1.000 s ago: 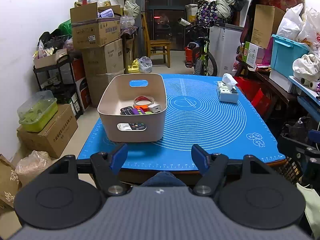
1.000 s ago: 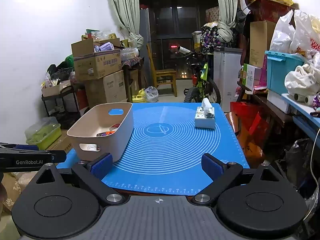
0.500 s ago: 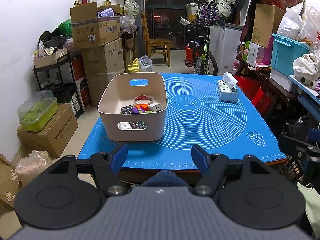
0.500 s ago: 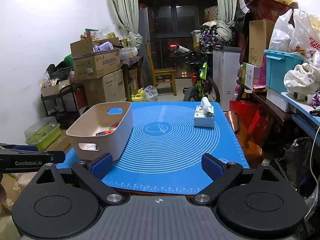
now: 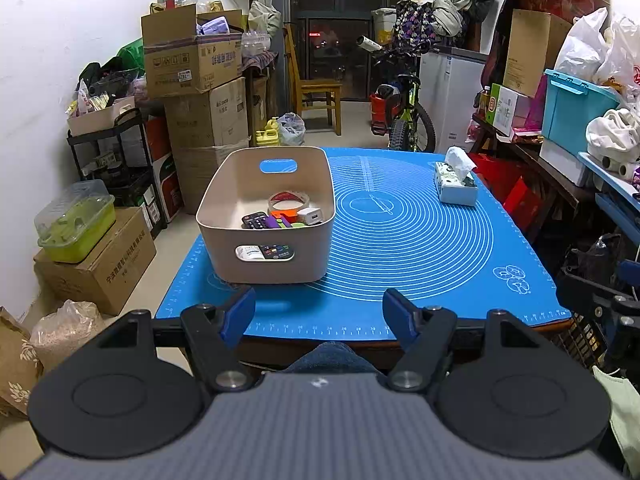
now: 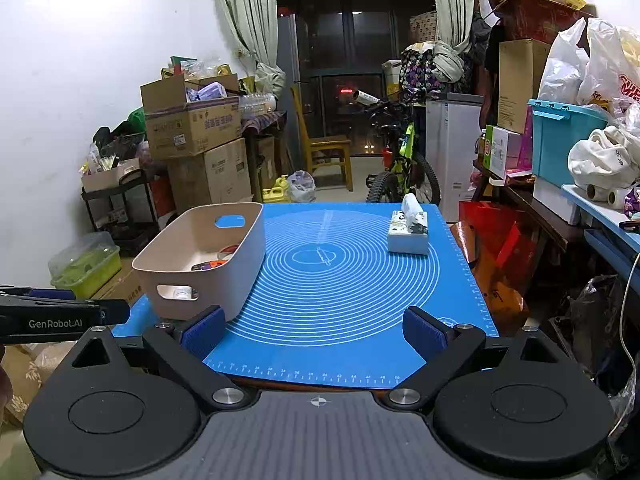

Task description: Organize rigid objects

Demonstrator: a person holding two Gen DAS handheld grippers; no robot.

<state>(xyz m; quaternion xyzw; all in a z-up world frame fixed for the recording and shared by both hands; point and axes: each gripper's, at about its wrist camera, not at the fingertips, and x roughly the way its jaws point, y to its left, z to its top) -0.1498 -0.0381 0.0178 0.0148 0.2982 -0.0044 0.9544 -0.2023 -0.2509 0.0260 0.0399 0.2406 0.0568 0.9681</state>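
Observation:
A beige plastic bin (image 5: 264, 264) stands on the left of the blue mat (image 5: 420, 240). It holds a tape roll (image 5: 289, 201), a black remote (image 5: 256, 220), a white charger (image 5: 310, 216) and orange, purple and green pieces. My left gripper (image 5: 320, 316) is open and empty, back from the table's near edge. My right gripper (image 6: 314, 330) is open and empty over the mat's near edge, with the bin (image 6: 224, 248) ahead to its left. The left gripper's side (image 6: 52, 318) shows at the right wrist view's left edge.
A tissue box (image 5: 456, 188) sits at the mat's far right, also in the right wrist view (image 6: 408, 232). Stacked cardboard boxes (image 5: 200, 100) and a black shelf stand left of the table. A bicycle (image 5: 400, 116) and chair are beyond it. Cluttered shelves line the right.
Both views have barely shifted. The right gripper has drifted slightly. Both grippers stay open and empty, and the bin's contents are unchanged.

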